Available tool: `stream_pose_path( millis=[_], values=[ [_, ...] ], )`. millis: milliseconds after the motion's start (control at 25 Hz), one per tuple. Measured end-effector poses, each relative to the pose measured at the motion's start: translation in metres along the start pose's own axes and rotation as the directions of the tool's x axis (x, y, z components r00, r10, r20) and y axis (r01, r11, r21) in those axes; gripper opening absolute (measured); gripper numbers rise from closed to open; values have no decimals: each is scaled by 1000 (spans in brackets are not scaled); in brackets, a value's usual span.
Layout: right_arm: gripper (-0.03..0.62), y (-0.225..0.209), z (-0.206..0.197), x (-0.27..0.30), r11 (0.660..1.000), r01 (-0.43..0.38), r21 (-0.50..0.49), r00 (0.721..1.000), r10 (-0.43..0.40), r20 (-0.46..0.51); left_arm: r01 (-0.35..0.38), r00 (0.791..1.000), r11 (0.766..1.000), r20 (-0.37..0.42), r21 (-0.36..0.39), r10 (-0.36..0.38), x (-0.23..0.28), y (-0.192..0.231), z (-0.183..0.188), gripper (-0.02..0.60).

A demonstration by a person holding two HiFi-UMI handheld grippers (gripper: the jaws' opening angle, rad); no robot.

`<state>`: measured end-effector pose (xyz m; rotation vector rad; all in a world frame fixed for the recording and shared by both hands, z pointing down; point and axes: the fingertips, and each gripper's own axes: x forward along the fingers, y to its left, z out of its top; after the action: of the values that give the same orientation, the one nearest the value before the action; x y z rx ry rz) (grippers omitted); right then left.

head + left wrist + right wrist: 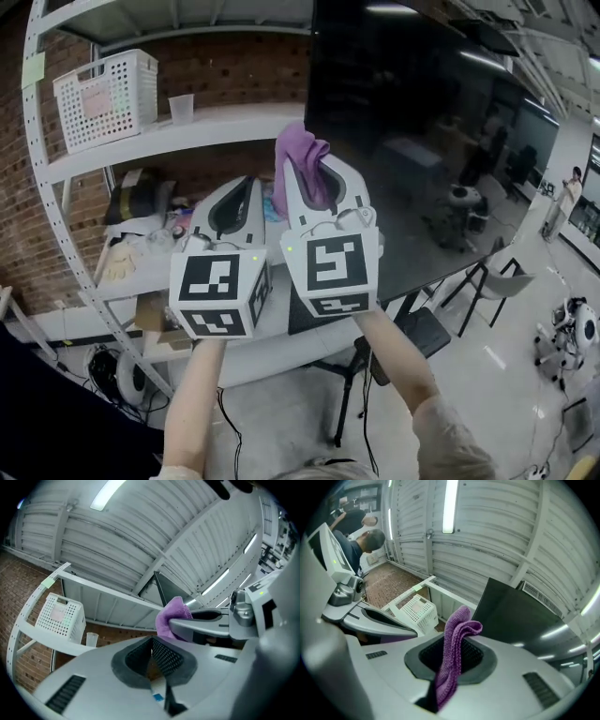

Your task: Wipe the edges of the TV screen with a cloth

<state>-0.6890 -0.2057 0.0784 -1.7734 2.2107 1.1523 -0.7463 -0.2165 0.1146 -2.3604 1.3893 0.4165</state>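
A large dark TV screen (431, 122) stands on the right, its left edge running down beside the shelf rack. My right gripper (314, 183) is shut on a purple cloth (300, 159), whose folded end sticks up past the jaws close to the screen's left edge. In the right gripper view the purple cloth (454, 653) rises between the shut jaws, with the TV screen (511, 616) to the right. My left gripper (234, 206) sits just left of the right one, shut with nothing in it. From the left gripper view the purple cloth (171, 616) shows ahead.
A white perforated basket (108, 98) and a clear plastic cup (182, 109) stand on the white shelf (225, 127) left of the screen. Boxes and clutter fill the lower shelf (141, 253). A folding chair (497, 281) and a person (565, 197) are at the far right.
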Motion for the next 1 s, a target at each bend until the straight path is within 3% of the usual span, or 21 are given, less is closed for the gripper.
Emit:
stream_pose_path(
  millis=[240, 1000],
  values=[
    [55, -37, 56, 33, 997, 13, -71, 998, -9, 63, 44, 997, 999, 56, 25, -46, 28, 3, 56, 15],
    [55, -98, 150, 86, 994, 19, -109, 987, -1, 163, 28, 981, 996, 187, 84, -44, 86, 14, 192, 15]
  ],
)
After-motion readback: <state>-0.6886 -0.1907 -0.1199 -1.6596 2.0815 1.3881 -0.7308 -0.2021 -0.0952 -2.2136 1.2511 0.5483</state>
